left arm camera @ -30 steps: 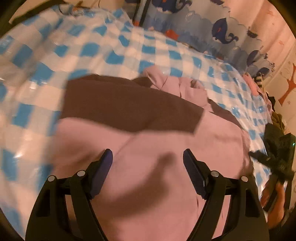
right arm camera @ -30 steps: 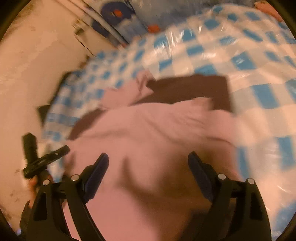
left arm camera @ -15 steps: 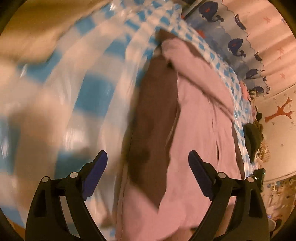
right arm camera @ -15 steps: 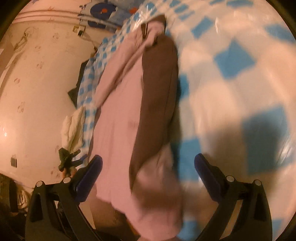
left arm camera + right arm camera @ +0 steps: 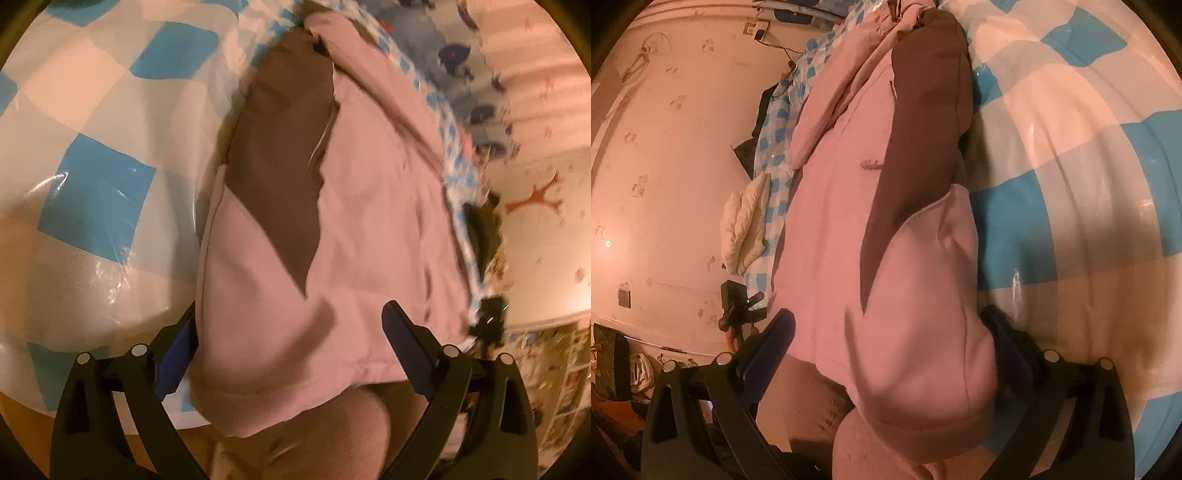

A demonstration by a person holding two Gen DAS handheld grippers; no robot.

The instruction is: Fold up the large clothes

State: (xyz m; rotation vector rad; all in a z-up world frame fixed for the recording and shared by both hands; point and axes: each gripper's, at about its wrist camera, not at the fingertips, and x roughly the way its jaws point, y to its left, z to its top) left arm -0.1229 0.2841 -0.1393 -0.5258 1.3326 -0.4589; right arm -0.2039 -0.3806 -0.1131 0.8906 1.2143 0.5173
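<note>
A pink garment with a dark brown panel lies lengthwise on the blue-and-white checked tablecloth. Its near hem hangs over the table's front edge. My left gripper straddles that hem; its jaws are opening and the cloth sits loose between them, untouched by the pads. My right gripper stands open around the other near corner of the garment, which bulges between the fingers without being pinched. Each gripper shows small in the other's view: the right one and the left one.
A cream folded cloth and dark clothes lie along the table's far side. A whale-print curtain and a pink wall with a tree decal stand beyond. Shiny plastic covers the tablecloth.
Both grippers swung from over the garment's middle out to its near hem at the table's edge and turned, so the garment now runs away from them. Both pairs of jaws spread wider.
</note>
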